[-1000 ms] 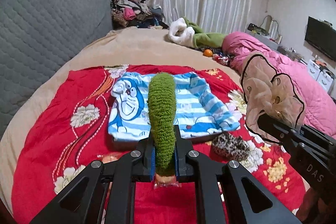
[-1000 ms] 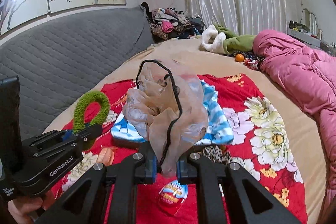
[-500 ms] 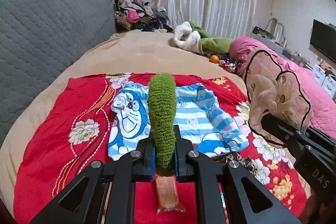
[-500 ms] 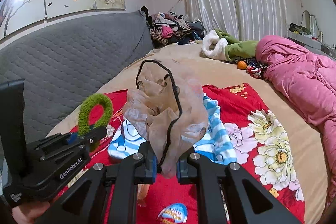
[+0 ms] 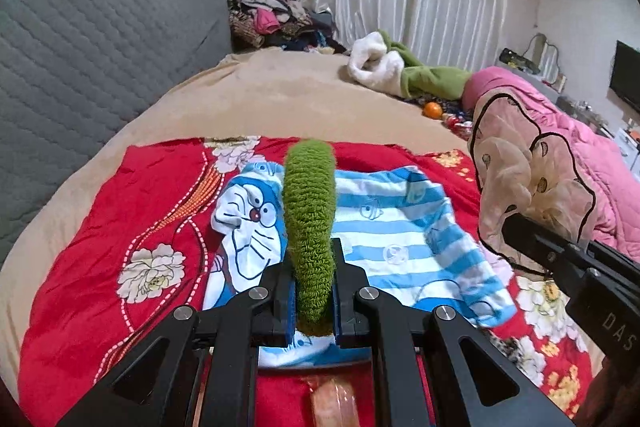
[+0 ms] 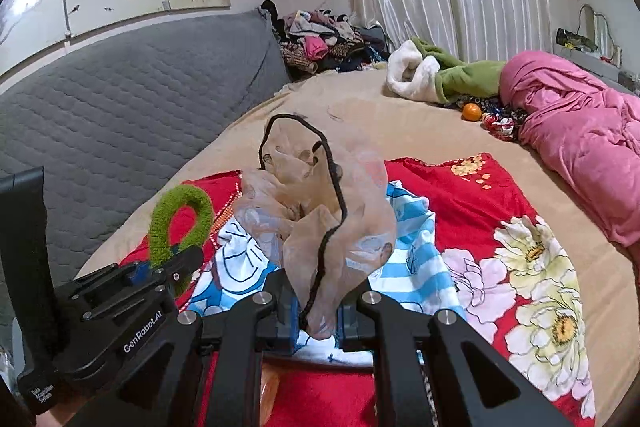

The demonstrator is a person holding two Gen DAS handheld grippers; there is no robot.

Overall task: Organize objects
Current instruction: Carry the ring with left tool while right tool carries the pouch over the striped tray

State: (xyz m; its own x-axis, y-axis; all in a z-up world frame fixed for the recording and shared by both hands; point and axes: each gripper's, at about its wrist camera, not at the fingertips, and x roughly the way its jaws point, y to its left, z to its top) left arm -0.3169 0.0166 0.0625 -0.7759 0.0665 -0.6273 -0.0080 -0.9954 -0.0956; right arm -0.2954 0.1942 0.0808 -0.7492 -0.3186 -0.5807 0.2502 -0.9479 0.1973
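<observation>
My left gripper [image 5: 312, 301] is shut on a green fuzzy hair ring [image 5: 310, 227], held upright above the bed; the ring also shows as a loop in the right wrist view [image 6: 180, 223]. My right gripper [image 6: 316, 311] is shut on a sheer beige scrunchie with a black edge [image 6: 320, 219], which also shows at the right of the left wrist view [image 5: 520, 179]. Below both lies a blue-and-white striped cartoon shirt [image 5: 392, 227] on a red flowered cloth [image 5: 152, 207]. A small pink wrapped item [image 5: 334, 401] lies under the left gripper.
A grey quilted headboard [image 6: 120, 107] runs along the left. A clothes pile [image 6: 320, 39], a white-and-green garment [image 6: 440, 75], an orange [image 6: 472, 111] and a pink quilt [image 6: 580, 123] lie on the far and right parts of the beige bed [image 5: 280, 95].
Both grippers have moved forward over the bed, each still holding its item. The striped shirt now lies closer beneath them, and the leopard-print piece and snack packet have dropped out of view.
</observation>
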